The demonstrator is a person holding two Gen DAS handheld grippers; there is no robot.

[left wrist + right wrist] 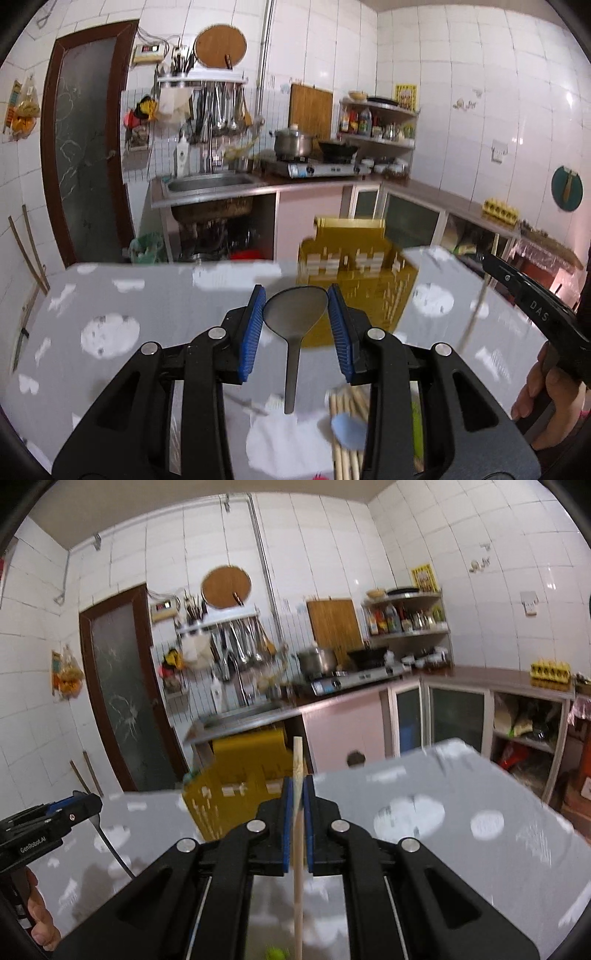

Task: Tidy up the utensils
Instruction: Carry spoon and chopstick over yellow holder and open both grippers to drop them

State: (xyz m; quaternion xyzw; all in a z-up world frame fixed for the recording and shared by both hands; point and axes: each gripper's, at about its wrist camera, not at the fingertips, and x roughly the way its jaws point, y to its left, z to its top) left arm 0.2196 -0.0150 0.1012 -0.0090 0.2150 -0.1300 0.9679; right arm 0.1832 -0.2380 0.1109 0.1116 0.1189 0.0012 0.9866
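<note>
- Left wrist view: the left gripper [296, 306] is clenched on a grey metal spoon [295, 314]; its blue pads [252, 332] press on either side of the bowl, and the handle hangs down towards the camera, clear of the tabletop.
- Beneath that gripper, near the tabletop's near edge, lies a bundle of wooden chopsticks [345, 435] with a light blue spoon [349, 430] across it; all of this is blurred.
- Right wrist view: the right gripper [298, 794] is closed tight on a single wooden chopstick [297, 849], which stands about upright, its top above the fingertips and its lower end running down past the frame's bottom.
- The yellow utensil rack [354, 266] stands at the far edge of the grey, cloud-patterned tabletop [110, 302], ahead of both grippers.
- Each view shows the other gripper at its side edge, with a person's hand [546, 387] around the grip.
- Behind the table are a sink [210, 184], a gas stove with a pot [293, 142] and white tiled walls.
</note>
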